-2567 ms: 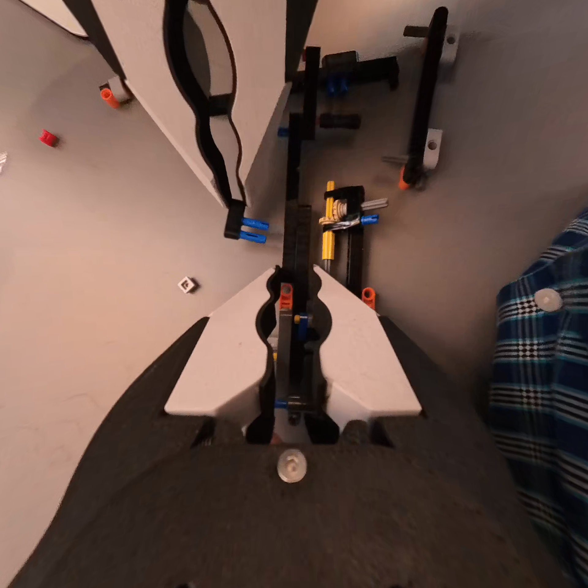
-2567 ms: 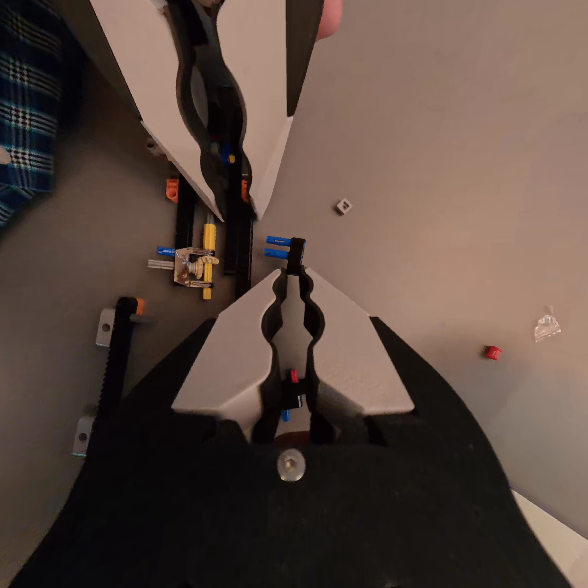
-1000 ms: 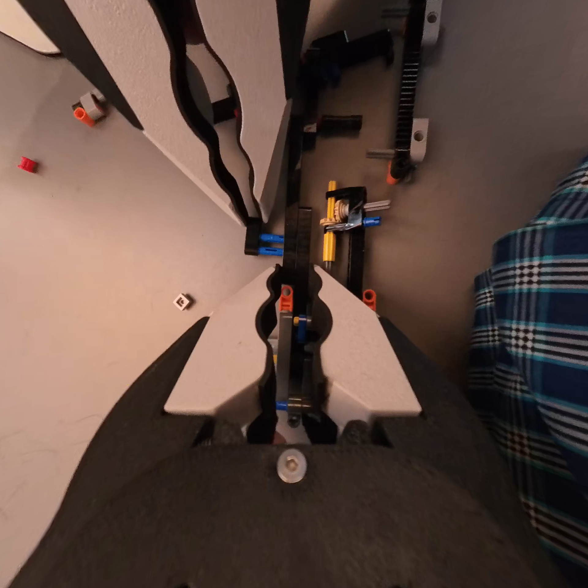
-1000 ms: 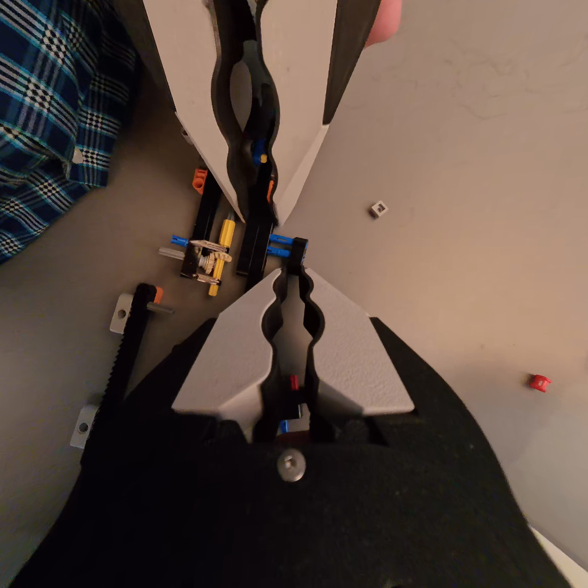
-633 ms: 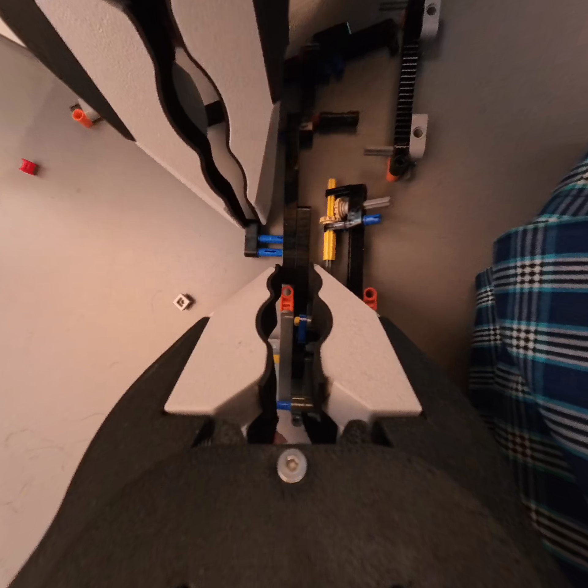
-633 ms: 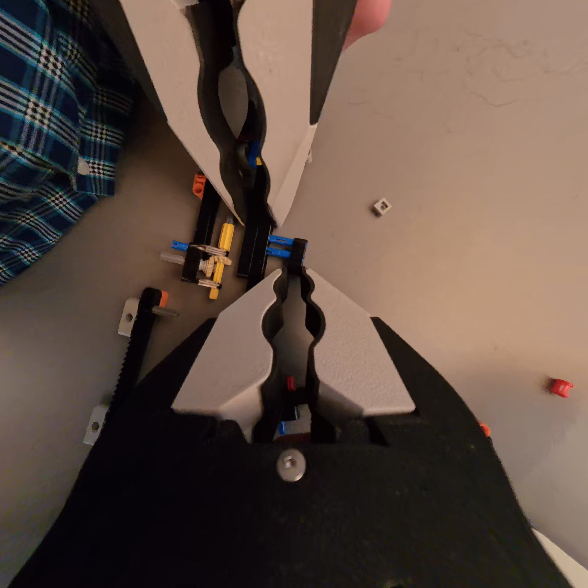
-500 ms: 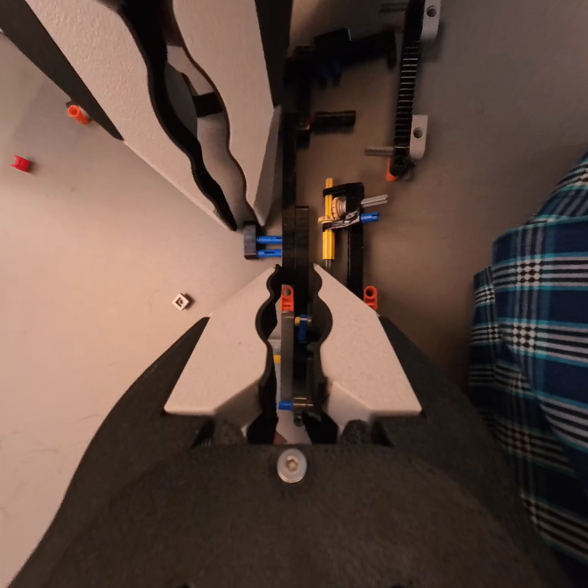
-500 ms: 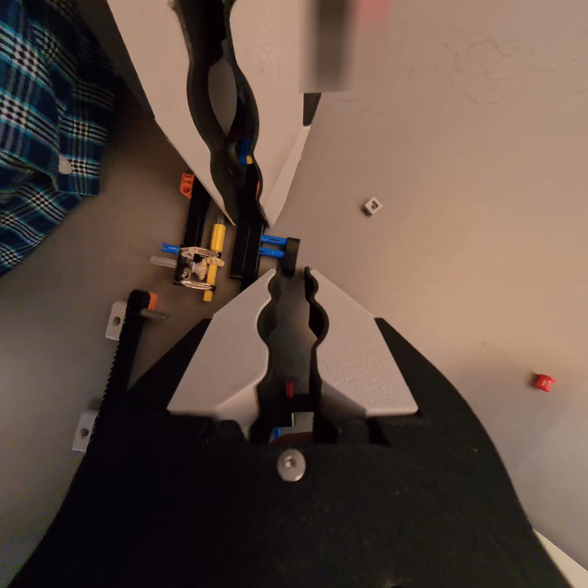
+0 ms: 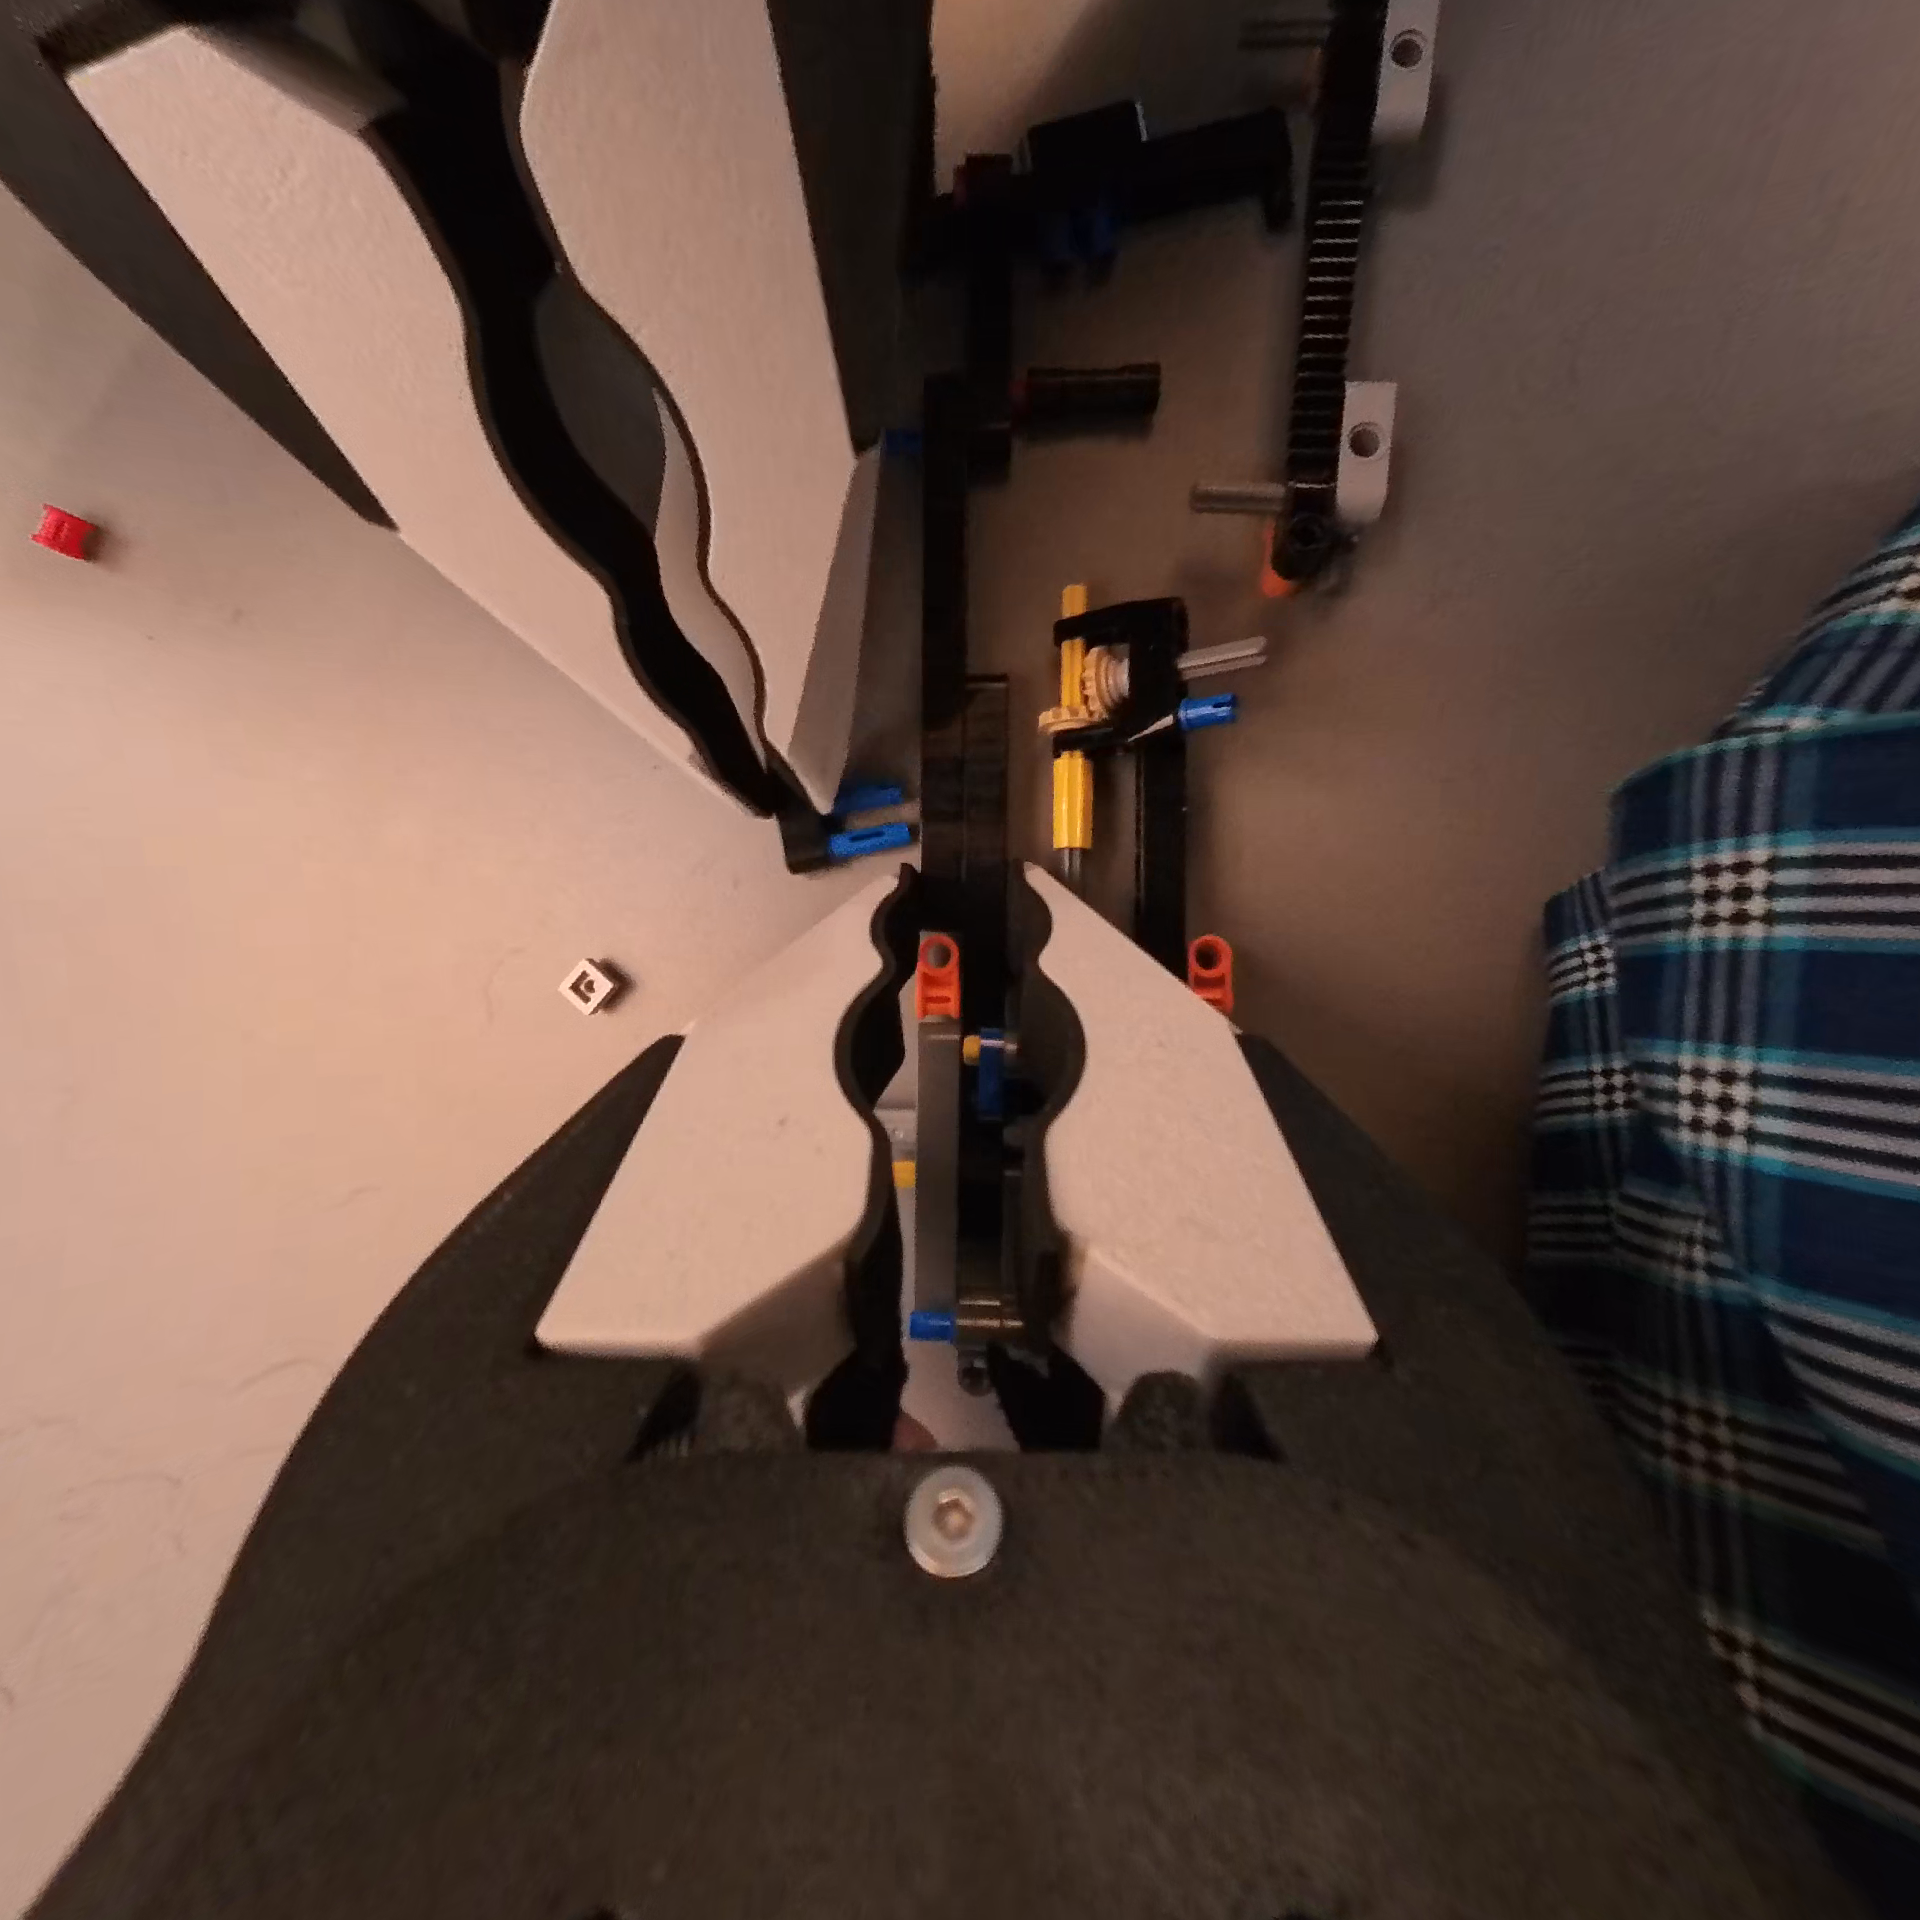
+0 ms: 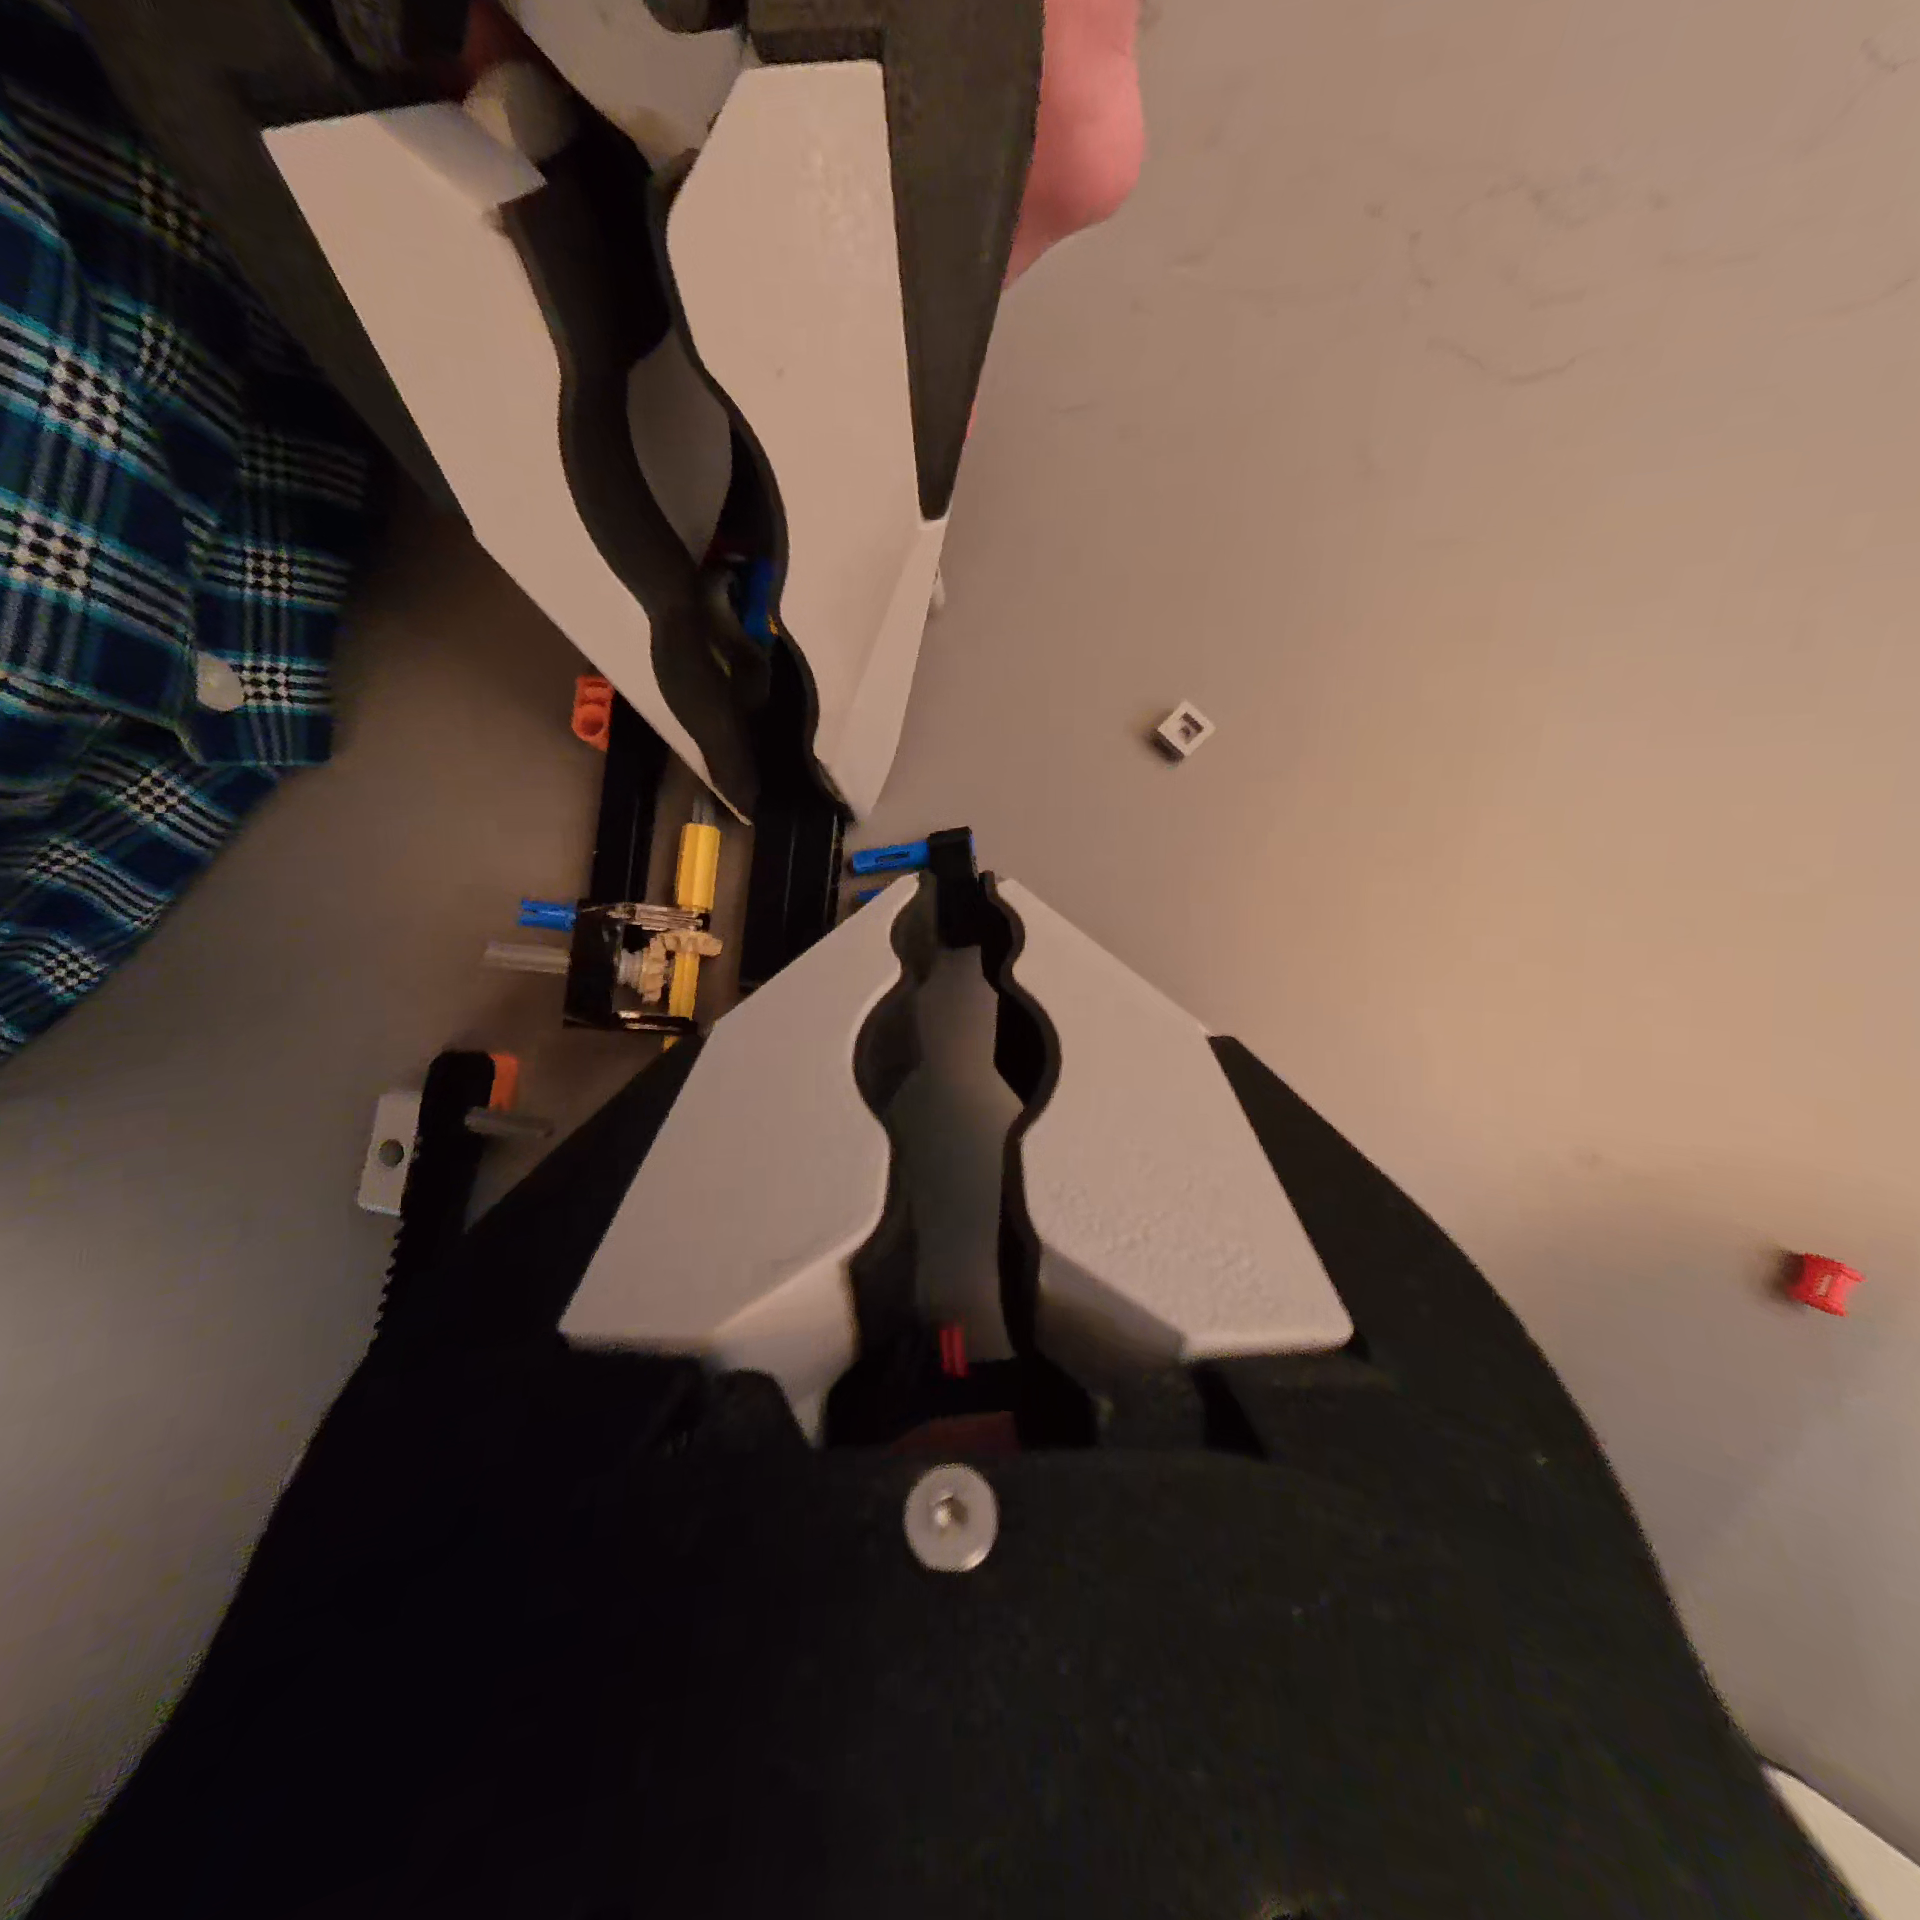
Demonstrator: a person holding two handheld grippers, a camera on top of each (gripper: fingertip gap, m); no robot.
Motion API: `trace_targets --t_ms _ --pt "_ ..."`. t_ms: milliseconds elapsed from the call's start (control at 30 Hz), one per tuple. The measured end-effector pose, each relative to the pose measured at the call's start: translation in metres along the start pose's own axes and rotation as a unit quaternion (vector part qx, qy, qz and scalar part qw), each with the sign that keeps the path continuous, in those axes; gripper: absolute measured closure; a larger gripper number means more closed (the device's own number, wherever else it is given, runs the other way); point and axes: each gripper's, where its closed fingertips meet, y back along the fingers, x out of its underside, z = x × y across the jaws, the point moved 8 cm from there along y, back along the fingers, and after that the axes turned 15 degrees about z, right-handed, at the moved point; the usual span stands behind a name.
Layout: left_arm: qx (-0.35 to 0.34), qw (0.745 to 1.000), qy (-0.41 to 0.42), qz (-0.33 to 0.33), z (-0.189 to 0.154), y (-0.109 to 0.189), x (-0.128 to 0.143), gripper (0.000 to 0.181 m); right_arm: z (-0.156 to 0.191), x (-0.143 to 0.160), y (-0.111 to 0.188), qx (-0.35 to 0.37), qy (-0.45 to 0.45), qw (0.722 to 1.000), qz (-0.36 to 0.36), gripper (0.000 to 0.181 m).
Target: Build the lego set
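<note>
My left gripper [image 9: 961, 883] is shut on a long black beam assembly [image 9: 966, 769] with an orange connector [image 9: 937, 975] and blue pins between the jaws. The assembly runs forward over the table. My right gripper [image 10: 951, 883] is shut on a small black connector [image 10: 951, 857] with two blue pins [image 10: 888, 857]. In the left wrist view the right gripper [image 9: 800, 800] comes in from the upper left. There the connector [image 9: 805, 844] sits just left of the beam, its pin tips at the beam's side. The left gripper [image 10: 800, 790] shows at the top of the right wrist view.
A black frame with a yellow axle and tan gear [image 9: 1081, 717] lies right of the beam. A toothed black rack with grey blocks [image 9: 1325, 312] lies farther back. A small grey square piece [image 9: 590, 985] and a red bush [image 9: 62, 528] lie to the left. A plaid sleeve [image 9: 1714, 1143] is at the right. The grippers are tip to tip, or close to it.
The right gripper has carried the pin connector from a clear gap right up to the side of the black beam. The two grippers are now closer together. The left gripper keeps its hold.
</note>
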Motion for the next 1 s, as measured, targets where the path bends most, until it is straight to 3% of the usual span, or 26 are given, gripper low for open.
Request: trace_targets --t_ms 500,1000 --pt "-0.007 1.0 -0.001 -0.001 -0.0022 0.0008 -0.0001 0.166 0.0003 0.0076 0.0006 -0.032 -0.025 0.999 -0.02 0.177" --pt "-0.012 1.0 -0.003 0.002 -0.004 0.0012 -0.0016 0.166 -0.0039 0.005 0.0007 -0.059 0.017 0.998 -0.024 0.181"
